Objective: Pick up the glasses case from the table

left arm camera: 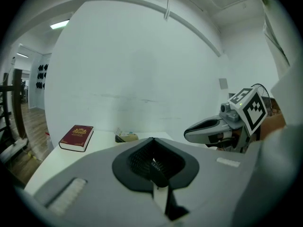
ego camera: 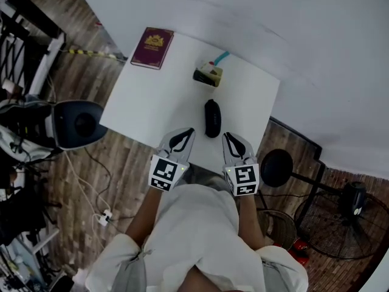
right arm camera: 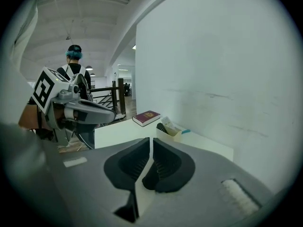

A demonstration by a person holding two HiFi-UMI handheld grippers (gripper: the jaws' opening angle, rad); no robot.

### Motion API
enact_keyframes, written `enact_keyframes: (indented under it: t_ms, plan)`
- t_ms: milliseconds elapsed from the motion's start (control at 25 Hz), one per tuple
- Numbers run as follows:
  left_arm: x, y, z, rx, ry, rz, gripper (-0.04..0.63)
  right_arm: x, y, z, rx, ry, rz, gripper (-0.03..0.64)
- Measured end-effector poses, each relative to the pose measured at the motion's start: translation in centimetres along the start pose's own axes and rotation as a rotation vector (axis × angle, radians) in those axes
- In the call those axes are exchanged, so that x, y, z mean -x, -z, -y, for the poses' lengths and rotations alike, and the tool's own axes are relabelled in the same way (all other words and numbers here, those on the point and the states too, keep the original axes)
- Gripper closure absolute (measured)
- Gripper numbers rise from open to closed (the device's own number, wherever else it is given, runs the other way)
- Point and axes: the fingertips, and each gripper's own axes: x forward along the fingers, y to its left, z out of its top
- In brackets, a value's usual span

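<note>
Left claw (ego camera: 190, 130) is clenched empty; right claw (ego camera: 227, 135) is just opening, nothing inside. The glasses case (ego camera: 212, 118) lies on the desk (ego camera: 158, 102) between both, slightly ahead.

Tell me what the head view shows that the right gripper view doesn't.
Only the head view shows the black glasses case lying on the white table, plus a floor fan. Only the right gripper view shows a person standing in the background beside a railing. Both show the red book, the small box and the left gripper.
</note>
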Motion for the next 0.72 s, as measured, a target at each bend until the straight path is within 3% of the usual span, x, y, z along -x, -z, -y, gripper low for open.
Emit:
enact_keyframes:
  t_ms: [320, 720]
  plan:
    - [-3.7, 1.6, -0.9, 0.026, -0.021, -0.069, 0.578, -3.5, 2.8, 2.8, -0.093, 0.000, -0.058, 0.584]
    - [-7.3, 4.3, -1.1, 0.048, -0.010, -0.151, 0.578, -7.6, 5.3, 4.0, -0.109, -0.055, -0.130, 0.542]
